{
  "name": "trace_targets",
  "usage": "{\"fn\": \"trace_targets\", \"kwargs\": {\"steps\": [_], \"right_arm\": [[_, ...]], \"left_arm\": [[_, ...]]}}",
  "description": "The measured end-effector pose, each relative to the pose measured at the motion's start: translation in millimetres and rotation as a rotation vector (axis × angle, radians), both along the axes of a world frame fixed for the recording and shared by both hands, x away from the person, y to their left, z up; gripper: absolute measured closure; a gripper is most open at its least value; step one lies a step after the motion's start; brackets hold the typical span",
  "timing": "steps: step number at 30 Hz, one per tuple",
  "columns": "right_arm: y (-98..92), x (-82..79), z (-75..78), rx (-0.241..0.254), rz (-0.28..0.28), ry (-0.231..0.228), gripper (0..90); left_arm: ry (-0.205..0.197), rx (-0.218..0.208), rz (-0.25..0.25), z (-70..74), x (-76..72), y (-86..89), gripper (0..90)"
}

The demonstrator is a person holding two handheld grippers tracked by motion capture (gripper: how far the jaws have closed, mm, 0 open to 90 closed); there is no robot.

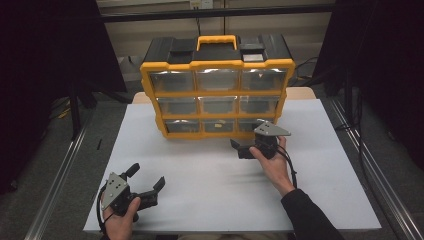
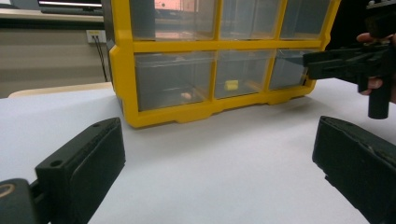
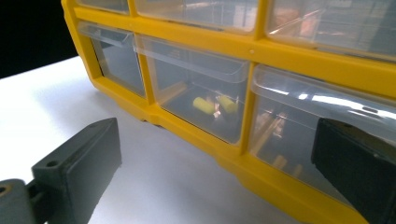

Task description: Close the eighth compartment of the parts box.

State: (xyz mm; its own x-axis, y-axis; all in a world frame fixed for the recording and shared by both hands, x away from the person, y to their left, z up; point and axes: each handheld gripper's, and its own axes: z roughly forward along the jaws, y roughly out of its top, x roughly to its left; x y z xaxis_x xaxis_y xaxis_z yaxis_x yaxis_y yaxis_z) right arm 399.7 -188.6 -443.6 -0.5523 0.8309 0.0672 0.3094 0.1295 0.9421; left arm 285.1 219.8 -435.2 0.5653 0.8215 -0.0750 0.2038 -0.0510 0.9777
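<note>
A yellow-and-black organizer [image 1: 217, 93] with nine clear drawers stands at the back of the white table; all drawers look pushed in. My right gripper [image 1: 245, 143] hovers just in front of the bottom row, jaws open and empty, facing the bottom right drawer [image 3: 299, 126]. The bottom middle drawer holds small yellow pieces [image 3: 203, 105], also seen as yellow pieces [image 2: 230, 85] from the left. My left gripper [image 1: 146, 176] rests low near the front left of the table, open with nothing between its jaws. Its view looks across at the organizer [image 2: 123, 70] and the right gripper [image 2: 322, 63].
The white table top [image 1: 200, 165] spreads out in front of the organizer. A yellow carry handle [image 1: 216, 40] tops the case. Metal rails [image 1: 60, 170] run along both sides of the table, and dark curtains hang at left and right.
</note>
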Motion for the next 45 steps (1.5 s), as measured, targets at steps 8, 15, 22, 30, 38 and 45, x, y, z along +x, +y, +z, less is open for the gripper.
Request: {"fn": "trace_targets", "kwargs": {"steps": [8,15,22,30,38,45], "right_arm": [[-11.4,-15.5,3.1,0.037,-0.048,-0.029,1.0],[-20.4,-28.1,10.7,0.034,-0.079,-0.058,1.6],[-30.9,-42.2,10.3,0.018,-0.091,-0.061,1.0],[-38.4,-56.8,11.3,0.009,-0.115,-0.075,1.1],[-42.3,-71.2,17.7,0.026,-0.127,-0.093,0.8],[-53.4,-81.2,14.2,0.021,-0.162,-0.089,0.4]], "left_arm": [[-0.002,0.002,0.003,0.0,0.1,-0.4,2.7],[0.002,0.0,0.006,-0.4,0.3,-0.6,2.7],[0.0,0.0,0.007,-0.1,0.3,-0.2,2.7],[0.002,-0.004,0.013,-0.2,0.4,0.3,2.7],[0.001,-0.003,0.015,-0.2,0.6,0.0,2.7],[0.001,-0.011,0.012,0.1,0.3,-0.4,2.8]]}}
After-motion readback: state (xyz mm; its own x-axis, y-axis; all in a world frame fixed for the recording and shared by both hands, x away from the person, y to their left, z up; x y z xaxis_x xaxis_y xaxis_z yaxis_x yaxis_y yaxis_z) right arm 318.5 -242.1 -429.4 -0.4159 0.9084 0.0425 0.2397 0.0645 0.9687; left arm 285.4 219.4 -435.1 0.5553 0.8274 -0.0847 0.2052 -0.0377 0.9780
